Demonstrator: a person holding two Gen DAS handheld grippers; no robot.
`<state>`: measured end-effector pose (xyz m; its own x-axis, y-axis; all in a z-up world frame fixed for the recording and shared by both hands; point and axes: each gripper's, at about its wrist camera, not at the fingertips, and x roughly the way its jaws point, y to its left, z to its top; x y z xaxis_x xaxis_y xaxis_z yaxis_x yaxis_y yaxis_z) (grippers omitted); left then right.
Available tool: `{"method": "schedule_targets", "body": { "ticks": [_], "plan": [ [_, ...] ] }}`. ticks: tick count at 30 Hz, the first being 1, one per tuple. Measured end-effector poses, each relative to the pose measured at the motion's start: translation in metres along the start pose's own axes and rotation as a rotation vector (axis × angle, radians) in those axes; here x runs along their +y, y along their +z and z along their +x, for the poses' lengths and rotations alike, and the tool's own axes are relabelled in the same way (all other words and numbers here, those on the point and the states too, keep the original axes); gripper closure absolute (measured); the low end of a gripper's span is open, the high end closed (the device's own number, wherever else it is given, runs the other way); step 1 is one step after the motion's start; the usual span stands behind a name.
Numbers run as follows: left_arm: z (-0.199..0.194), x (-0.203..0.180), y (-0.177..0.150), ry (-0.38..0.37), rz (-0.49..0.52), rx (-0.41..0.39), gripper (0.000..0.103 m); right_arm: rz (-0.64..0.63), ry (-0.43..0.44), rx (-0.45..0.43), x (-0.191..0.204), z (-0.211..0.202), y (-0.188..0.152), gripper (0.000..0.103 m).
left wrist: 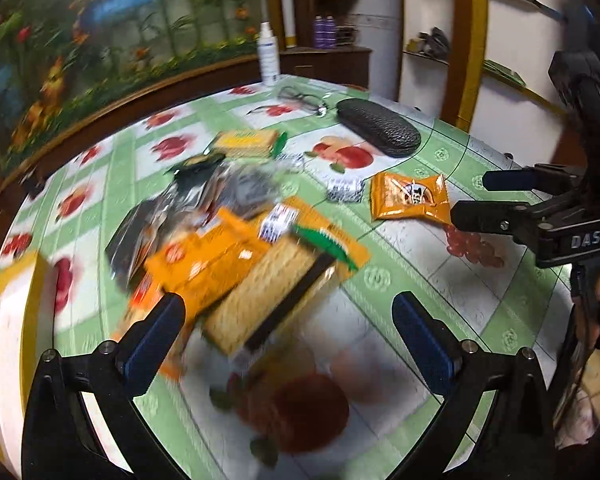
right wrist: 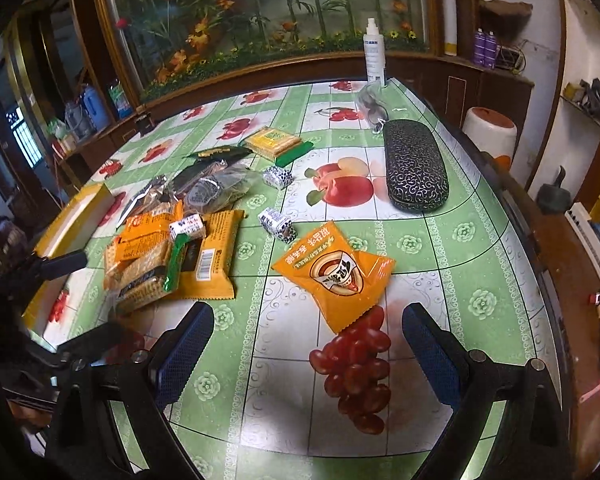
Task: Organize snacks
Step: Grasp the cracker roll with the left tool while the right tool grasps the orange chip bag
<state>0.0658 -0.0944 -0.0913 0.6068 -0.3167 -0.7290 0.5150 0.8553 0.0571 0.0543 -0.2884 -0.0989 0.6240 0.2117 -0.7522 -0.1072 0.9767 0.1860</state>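
Both the left gripper [left wrist: 288, 344] and the right gripper [right wrist: 308, 344] hang above the table [right wrist: 480, 248] with jaws spread wide, gripping nothing. The orange snack packet [right wrist: 338, 274] lies just beside the snack pile [right wrist: 172, 252], toward the glasses case [right wrist: 414, 164].

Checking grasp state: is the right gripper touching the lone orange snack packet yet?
Apart. In the right wrist view the right gripper is open, and bare tablecloth shows between both fingers and the orange snack packet.
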Motion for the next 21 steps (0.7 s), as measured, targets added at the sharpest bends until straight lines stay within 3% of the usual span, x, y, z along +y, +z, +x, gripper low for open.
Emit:
{"method": "schedule_targets", "body": {
  "ticks": [8,13,16,18,19,20,21],
  "plan": [
    [0.037,0.029,0.007,-0.156,-0.077,0.111,0.000,-0.143,0.030,0.000,0.009,0.021,0.019,0.006],
    [0.031,0.020,0.005,-0.266,-0.026,0.109,0.000,-0.202,0.019,0.060,0.000,0.048,0.027,0.006],
    [0.031,0.008,0.005,-0.270,0.029,0.125,0.002,-0.198,0.029,0.092,-0.007,0.058,0.029,0.006],
    [0.032,0.005,0.004,-0.269,0.042,0.139,0.016,-0.206,0.039,0.100,-0.008,0.064,0.028,0.008],
    [0.034,0.005,0.003,-0.280,0.030,0.158,0.033,-0.209,0.039,0.107,-0.008,0.067,0.028,0.008],
    [0.038,0.006,0.003,-0.287,0.018,0.171,0.057,-0.209,0.039,0.114,-0.008,0.069,0.027,0.010],
    [0.042,0.009,0.002,-0.296,-0.002,0.192,0.059,-0.210,0.039,0.121,-0.009,0.071,0.027,0.012]
  ]
}}
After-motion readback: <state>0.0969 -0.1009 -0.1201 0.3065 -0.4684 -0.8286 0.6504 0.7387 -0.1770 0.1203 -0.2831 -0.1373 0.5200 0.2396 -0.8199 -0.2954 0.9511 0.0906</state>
